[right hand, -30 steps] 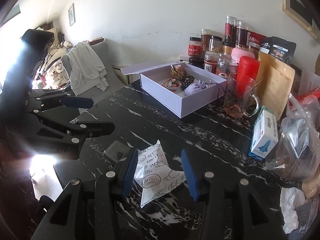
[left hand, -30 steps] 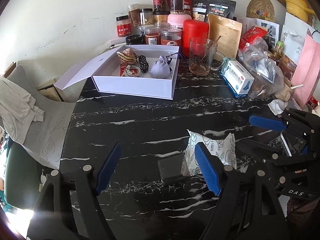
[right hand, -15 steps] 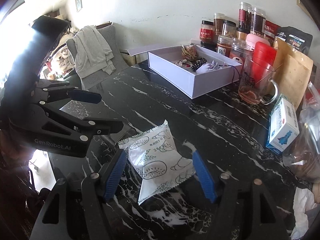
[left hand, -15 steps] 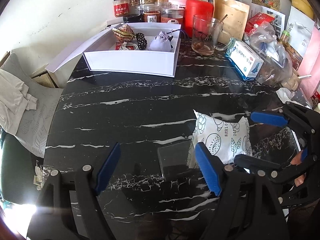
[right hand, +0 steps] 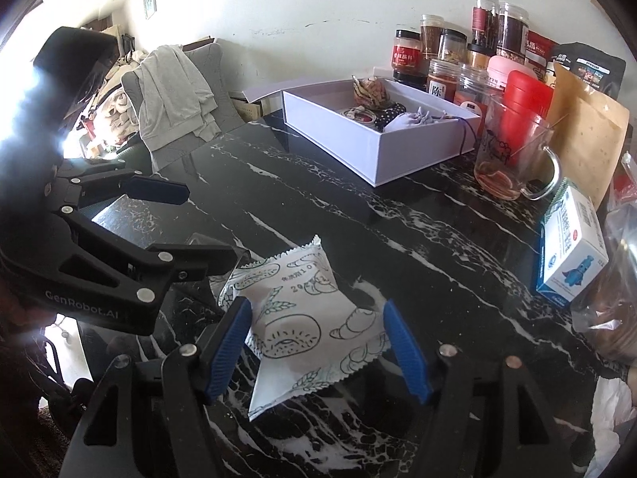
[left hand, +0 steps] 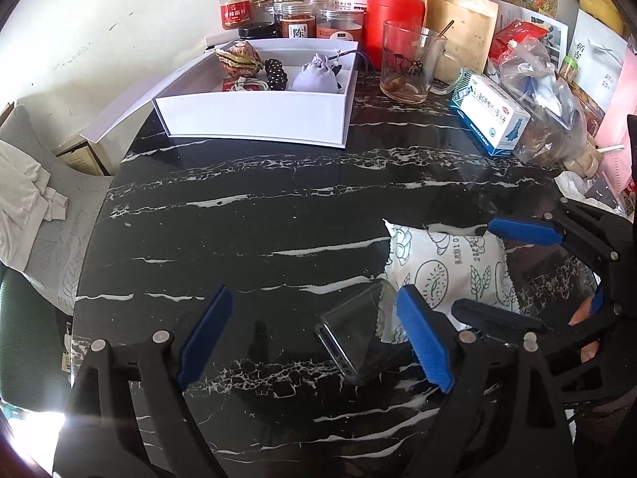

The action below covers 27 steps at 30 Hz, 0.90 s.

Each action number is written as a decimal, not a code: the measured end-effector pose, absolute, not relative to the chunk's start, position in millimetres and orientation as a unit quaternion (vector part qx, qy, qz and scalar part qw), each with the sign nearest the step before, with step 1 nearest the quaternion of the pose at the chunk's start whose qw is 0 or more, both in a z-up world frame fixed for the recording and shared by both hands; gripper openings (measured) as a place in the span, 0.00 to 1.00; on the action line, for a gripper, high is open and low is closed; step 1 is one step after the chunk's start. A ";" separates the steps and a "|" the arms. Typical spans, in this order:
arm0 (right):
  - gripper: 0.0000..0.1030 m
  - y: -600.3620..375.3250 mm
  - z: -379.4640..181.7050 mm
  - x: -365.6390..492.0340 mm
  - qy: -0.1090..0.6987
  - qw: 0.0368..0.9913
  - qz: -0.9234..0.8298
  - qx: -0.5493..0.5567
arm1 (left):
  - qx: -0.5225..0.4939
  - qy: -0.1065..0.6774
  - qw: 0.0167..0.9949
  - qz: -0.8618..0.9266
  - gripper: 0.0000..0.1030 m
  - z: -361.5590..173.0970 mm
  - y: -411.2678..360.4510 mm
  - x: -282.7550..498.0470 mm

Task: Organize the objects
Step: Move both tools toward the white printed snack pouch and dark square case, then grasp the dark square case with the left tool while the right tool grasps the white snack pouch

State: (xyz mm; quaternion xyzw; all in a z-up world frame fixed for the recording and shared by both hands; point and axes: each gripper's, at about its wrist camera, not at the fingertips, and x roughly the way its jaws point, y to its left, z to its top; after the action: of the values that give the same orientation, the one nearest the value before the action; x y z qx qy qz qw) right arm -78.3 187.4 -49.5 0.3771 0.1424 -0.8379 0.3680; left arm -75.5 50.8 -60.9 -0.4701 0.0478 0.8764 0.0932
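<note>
1. Left wrist view: a black marble table (left hand: 278,215) with white veins fills most of the picture, its far edge against a pale wall (left hand: 119,20).
2. A grey chair (right hand: 175,91) draped with cloth stands off the table's left edge.
3. An open white box (left hand: 254,115) sits near the far edge, jars (left hand: 294,24) crowded behind it.
4. The printed snack packet (right hand: 294,318) lies near the front edge, between the right gripper (right hand: 318,346) pads, which stand apart from it.
5. The left gripper (left hand: 314,338), jaws just widened, straddles a small clear case (left hand: 354,338) without pressing it.
</note>
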 end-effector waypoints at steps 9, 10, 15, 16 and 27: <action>0.67 189.2 -50.9 -72.6 0.142 0.355 -0.846 0.372 | -0.472 0.023 0.124 0.872 0.83 -67.6 43.5 -64.2; 0.67 190.7 -50.9 -72.7 0.137 0.353 -0.847 0.373 | -0.473 0.021 0.124 0.872 0.83 -67.9 42.7 -63.4; 0.59 200.4 -50.1 -72.3 0.115 0.338 -0.854 0.379 | -0.472 0.022 0.127 0.872 0.83 -68.3 41.0 -59.1; 0.56 203.1 -50.4 -72.4 0.110 0.335 -0.854 0.382 | -0.472 0.023 0.128 0.872 0.83 -68.5 40.5 -58.0; 0.53 233.9 -54.7 -69.8 0.080 0.303 -0.864 0.393 | -0.461 0.036 0.112 0.880 0.83 -63.4 32.5 -49.6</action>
State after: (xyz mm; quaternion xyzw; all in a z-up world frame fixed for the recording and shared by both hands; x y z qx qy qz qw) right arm -69.8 233.9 -54.7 0.3935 0.0796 -0.8643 0.3030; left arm -49.6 32.5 -63.4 -0.4607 0.0360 0.8797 0.1120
